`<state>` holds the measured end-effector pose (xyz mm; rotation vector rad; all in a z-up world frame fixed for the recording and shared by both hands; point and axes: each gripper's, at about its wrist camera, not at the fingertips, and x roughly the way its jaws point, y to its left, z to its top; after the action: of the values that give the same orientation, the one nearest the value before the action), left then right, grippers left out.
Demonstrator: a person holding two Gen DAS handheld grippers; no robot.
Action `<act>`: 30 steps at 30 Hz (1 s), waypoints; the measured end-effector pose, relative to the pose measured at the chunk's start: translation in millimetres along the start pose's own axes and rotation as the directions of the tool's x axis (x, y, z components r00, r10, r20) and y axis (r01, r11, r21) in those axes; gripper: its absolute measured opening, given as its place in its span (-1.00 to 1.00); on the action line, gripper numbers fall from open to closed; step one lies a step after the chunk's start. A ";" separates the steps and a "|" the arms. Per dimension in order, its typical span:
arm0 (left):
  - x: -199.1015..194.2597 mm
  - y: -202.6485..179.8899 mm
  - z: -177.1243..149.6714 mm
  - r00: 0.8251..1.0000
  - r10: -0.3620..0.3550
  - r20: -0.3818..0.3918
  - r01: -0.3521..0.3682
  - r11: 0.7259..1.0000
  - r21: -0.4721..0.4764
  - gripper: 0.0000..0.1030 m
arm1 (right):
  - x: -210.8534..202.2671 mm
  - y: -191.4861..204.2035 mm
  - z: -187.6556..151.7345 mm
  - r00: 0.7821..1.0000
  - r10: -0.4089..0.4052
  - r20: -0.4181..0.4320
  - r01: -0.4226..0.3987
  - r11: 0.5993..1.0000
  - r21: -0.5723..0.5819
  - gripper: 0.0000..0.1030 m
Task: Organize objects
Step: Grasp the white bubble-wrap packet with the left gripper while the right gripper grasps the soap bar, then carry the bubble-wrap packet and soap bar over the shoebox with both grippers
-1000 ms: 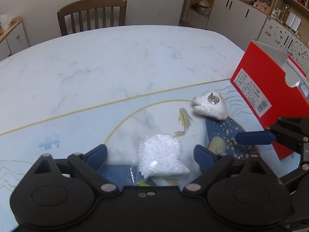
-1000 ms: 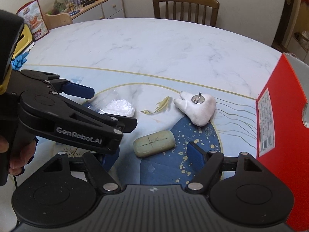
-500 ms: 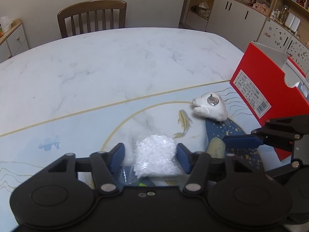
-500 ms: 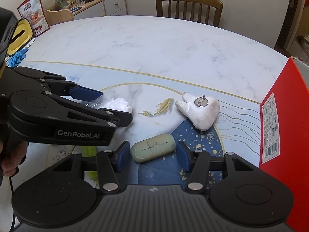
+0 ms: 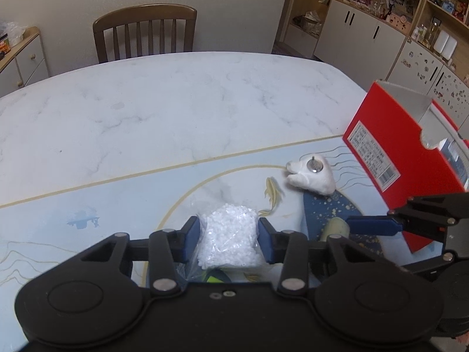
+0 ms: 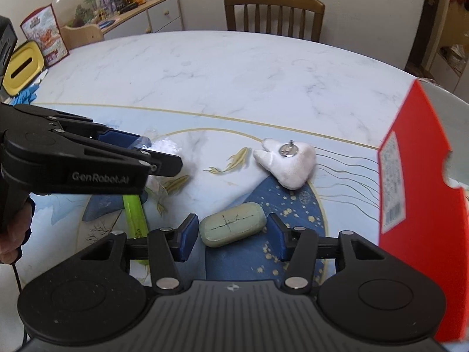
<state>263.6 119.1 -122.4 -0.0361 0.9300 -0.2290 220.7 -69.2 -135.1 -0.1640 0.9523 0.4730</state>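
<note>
With both tongs low over the marble table (image 5: 176, 111), my left gripper (image 5: 229, 239) has its blue pads pressed on either side of the clear bag of white beads (image 5: 228, 240), clamped on it. Bag sits on the table's blue printed zone, well to the left of the red box (image 5: 390, 158). A yellow-green item (image 6: 134, 214) lies under the bag's near end, partly hidden; can't tell what it is.

My right gripper (image 6: 231, 236) straddles the green soap bar (image 6: 233, 228), pads close to both ends, small gap visible on each side, so not yet clamped, jaws partway apart. Soap bar lies flat on the dark blue patch, left of the red box and nearer to me than the white plush toy (image 6: 288, 162). Plush toy with a metal pin on top sits just left of the box, not touching it. Soap bar has a scratched cross on its top face.

Red box stands at the table's right edge, barcode label facing the objects, top open in the left view. Wooden chair (image 5: 145, 33) at the far side of the table. Part of my hand (image 6: 13, 240) shows on the left gripper handle in the right view.
</note>
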 end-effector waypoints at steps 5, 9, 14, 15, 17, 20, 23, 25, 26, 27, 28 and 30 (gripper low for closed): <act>-16.3 -5.9 2.6 1.000 -0.025 0.006 0.025 1.000 -0.014 -0.21 | -26.6 -8.8 -5.4 1.000 0.003 0.025 -0.004 0.999 0.043 -0.02; -29.4 -14.1 4.1 0.998 -0.053 0.015 0.053 0.998 -0.020 -0.21 | -50.2 -16.5 -9.4 0.999 0.009 0.050 -0.013 0.997 0.078 -0.02; -51.2 -29.3 6.7 0.995 -0.094 0.043 0.095 0.995 -0.016 -0.21 | -79.9 -26.1 -13.2 0.997 0.011 0.081 -0.020 0.993 0.118 -0.02; -54.7 -33.3 7.3 0.994 -0.103 0.046 0.104 0.995 -0.015 -0.21 | -86.3 -28.3 -14.0 0.996 0.011 0.087 -0.022 0.992 0.126 -0.02; -61.6 -41.4 8.1 0.992 -0.115 0.050 0.116 0.993 -0.012 -0.21 | -98.5 -33.4 -15.6 0.994 0.015 0.104 -0.030 0.989 0.145 -0.02; -68.3 -53.6 9.0 0.990 -0.131 0.045 0.131 0.991 -0.015 -0.21 | -115.3 -42.8 -18.2 0.992 0.016 0.128 -0.038 0.984 0.172 -0.02; -72.7 -66.0 9.6 0.989 -0.144 0.039 0.145 0.989 -0.018 -0.21 | -130.8 -54.0 -21.6 0.989 0.011 0.150 -0.040 0.981 0.189 -0.02; -75.6 -75.5 10.9 0.988 -0.150 0.042 0.151 0.989 -0.013 -0.21 | -139.3 -62.9 -24.2 0.987 0.003 0.160 -0.035 0.979 0.198 -0.02; -77.0 -80.5 11.7 0.987 -0.153 0.044 0.153 0.988 -0.010 -0.21 | -143.5 -67.6 -26.1 0.986 -0.001 0.166 -0.033 0.979 0.203 -0.02; -77.7 -84.9 12.6 0.987 -0.155 0.045 0.156 0.988 -0.008 -0.21 | -147.4 -73.0 -27.6 0.985 -0.007 0.171 -0.030 0.977 0.210 -0.02; -78.4 -90.1 13.6 0.986 -0.158 0.046 0.158 0.987 -0.006 -0.21 | -151.0 -79.0 -29.2 0.984 -0.011 0.176 -0.027 0.976 0.216 -0.02; -79.3 -100.5 15.7 0.986 -0.161 0.047 0.162 0.987 -0.001 -0.21 | -158.0 -90.8 -32.5 0.982 -0.019 0.185 -0.024 0.974 0.227 -0.02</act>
<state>212.4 36.8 -37.3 -0.1215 0.8814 -0.3747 161.1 -210.6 -31.6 0.0887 0.8155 0.3706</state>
